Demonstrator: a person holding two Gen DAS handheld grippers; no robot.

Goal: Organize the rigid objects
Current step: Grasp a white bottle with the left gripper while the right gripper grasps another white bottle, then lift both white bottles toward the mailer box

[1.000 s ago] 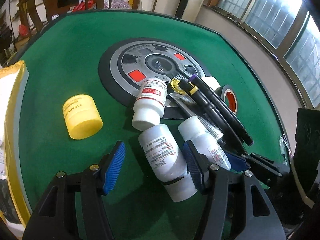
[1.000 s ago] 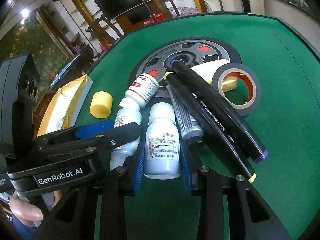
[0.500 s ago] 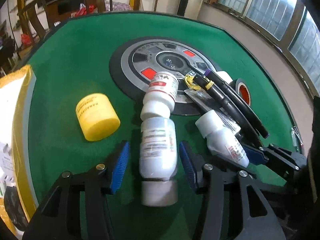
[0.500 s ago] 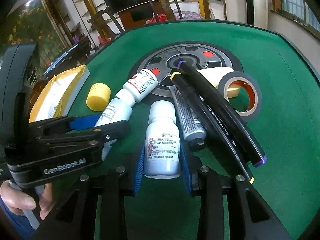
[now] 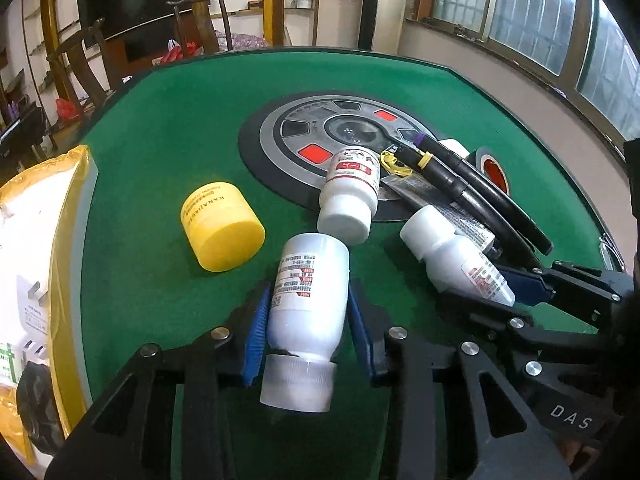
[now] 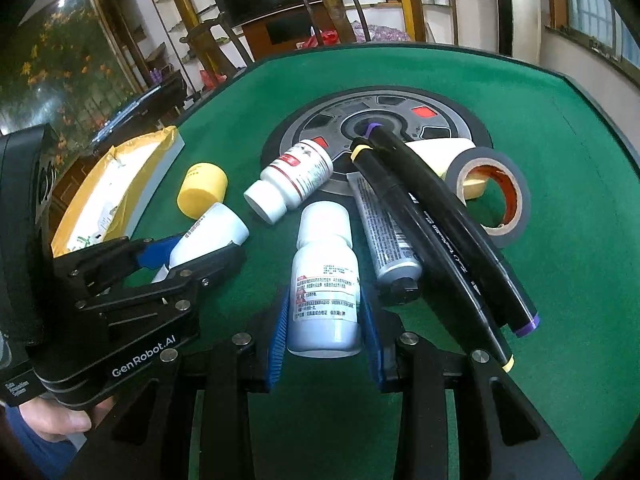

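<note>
- The left claw (image 5: 308, 320) clamps a white pill bottle (image 5: 308, 304) between its blue pads, cap toward the camera.
- The right claw (image 6: 326, 336) grips a second white bottle (image 6: 326, 280), cap pointing away.
- Ahead of the left claw on the green surface (image 5: 160, 128) lie a yellow jar (image 5: 222, 226) and a red-labelled bottle (image 5: 352, 196).
- Right of the right claw lie two black markers (image 6: 436, 232) and a tape roll (image 6: 492, 196).

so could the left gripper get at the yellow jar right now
Probably not yet: the left gripper is shut on a white bottle. The yellow jar lies just ahead to its left, with bare felt between.
</note>
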